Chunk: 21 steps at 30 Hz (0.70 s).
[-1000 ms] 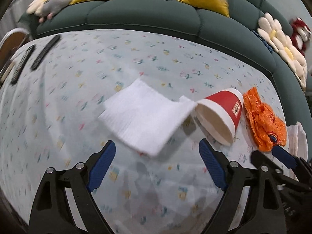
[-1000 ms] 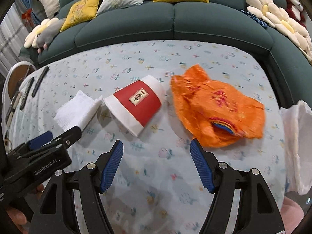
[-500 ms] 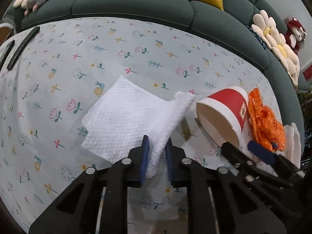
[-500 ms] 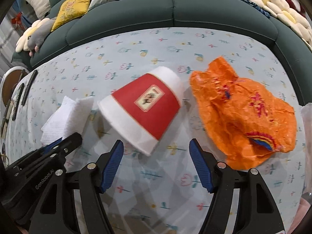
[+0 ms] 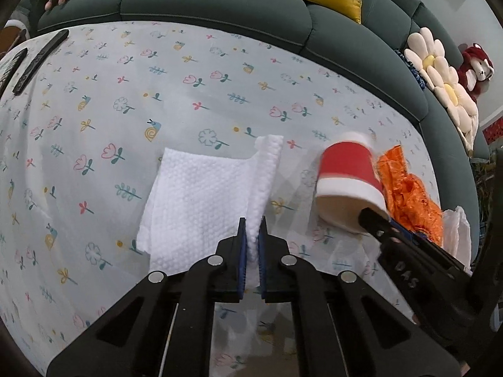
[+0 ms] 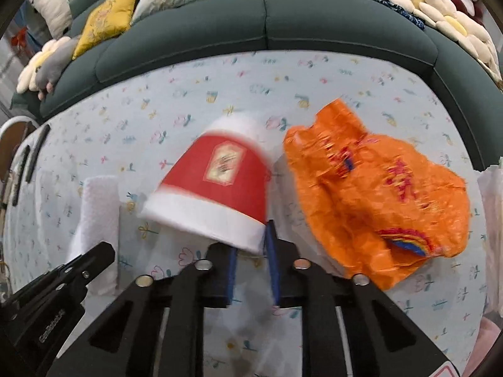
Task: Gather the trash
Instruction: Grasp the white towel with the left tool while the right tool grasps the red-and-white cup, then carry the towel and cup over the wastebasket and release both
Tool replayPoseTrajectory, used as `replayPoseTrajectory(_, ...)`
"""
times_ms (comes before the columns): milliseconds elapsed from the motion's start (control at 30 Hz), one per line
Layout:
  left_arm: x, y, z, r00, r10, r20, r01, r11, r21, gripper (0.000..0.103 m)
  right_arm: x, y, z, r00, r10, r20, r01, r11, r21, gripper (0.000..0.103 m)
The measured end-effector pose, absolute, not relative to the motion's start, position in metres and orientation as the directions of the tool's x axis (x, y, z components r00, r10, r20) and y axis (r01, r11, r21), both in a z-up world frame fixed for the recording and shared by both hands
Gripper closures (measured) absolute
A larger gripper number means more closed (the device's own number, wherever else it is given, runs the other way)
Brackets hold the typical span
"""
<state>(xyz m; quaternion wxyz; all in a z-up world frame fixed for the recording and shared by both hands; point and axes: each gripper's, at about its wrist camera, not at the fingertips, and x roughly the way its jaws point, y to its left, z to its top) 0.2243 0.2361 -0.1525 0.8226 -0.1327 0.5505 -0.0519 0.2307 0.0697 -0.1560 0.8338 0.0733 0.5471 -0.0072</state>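
Left gripper jaws clenched on the near edge of the white napkin — it lies on the floral tabletop. Right gripper jaws pinch the rim of the red paper cup, tipped on its side — orange wrapper just beside.

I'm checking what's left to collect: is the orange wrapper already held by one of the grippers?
No: the orange wrapper lies loose on the table, while the right gripper pinches the red cup by its rim.
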Motion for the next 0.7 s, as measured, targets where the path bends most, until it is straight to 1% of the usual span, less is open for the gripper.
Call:
replayPoseTrajectory(167, 0.216, 0.222, -0.128, 0.428, -0.235, -0.873, -0.049, 0.958, -0.282, 0.098, 0.219, 0.053, -0.124, 0.452, 0.086, -0.888, 0.083, 0.987, 0.138, 0.096)
replayPoseTrajectory(467, 0.198, 0.164, -0.061, 0.500, -0.279, -0.820, 0.055, 0.955, -0.291, 0.098, 0.194, 0.008, -0.063, 0.556, 0.104, -0.824, 0.115, 0.973, 0.201, 0.096)
replayPoseTrajectory(700, 0.176, 0.102, -0.019, 0.535, -0.319, -0.783, 0.164, 0.948, -0.274, 0.098, 0.160, -0.053, -0.017, 0.638, 0.092, -0.764, 0.160, 0.955, 0.249, 0.096)
